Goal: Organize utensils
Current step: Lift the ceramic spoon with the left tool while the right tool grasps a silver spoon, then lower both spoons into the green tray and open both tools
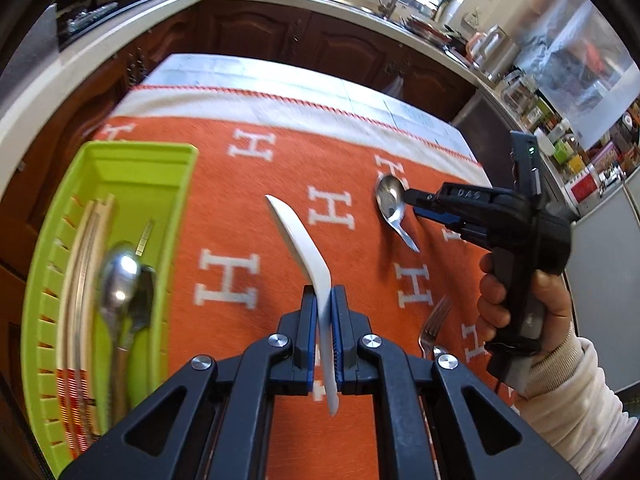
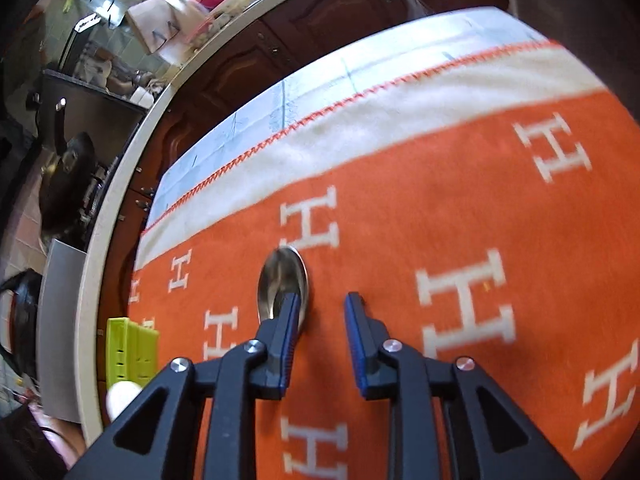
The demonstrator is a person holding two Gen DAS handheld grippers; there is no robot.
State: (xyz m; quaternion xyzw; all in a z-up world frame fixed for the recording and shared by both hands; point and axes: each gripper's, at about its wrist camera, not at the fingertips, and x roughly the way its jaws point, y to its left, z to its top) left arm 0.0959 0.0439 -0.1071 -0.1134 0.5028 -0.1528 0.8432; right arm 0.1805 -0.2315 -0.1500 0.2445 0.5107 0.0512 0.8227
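The green tray at the left end of the table is the reference here. It already holds part of the job: two metal spoons lie lengthwise in it, with wooden chopsticks along its slotted outer wall. So sorting looks partly done.

The left gripper has its jaws pinched on a white ceramic spoon, held above the orange cloth just to the right of the tray; its next stop is probably the tray.

Well to the right of the tray, a steel spoon lies on the cloth. The right gripper is at its bowl with the jaws spread and nothing between them; one finger overlaps the bowl in the right wrist view, though contact cannot be judged. A fork also lies on the cloth, nearer the camera and equally far from the tray.

Judging from this, three pieces remain to be put away: the white spoon, the steel spoon and the fork.
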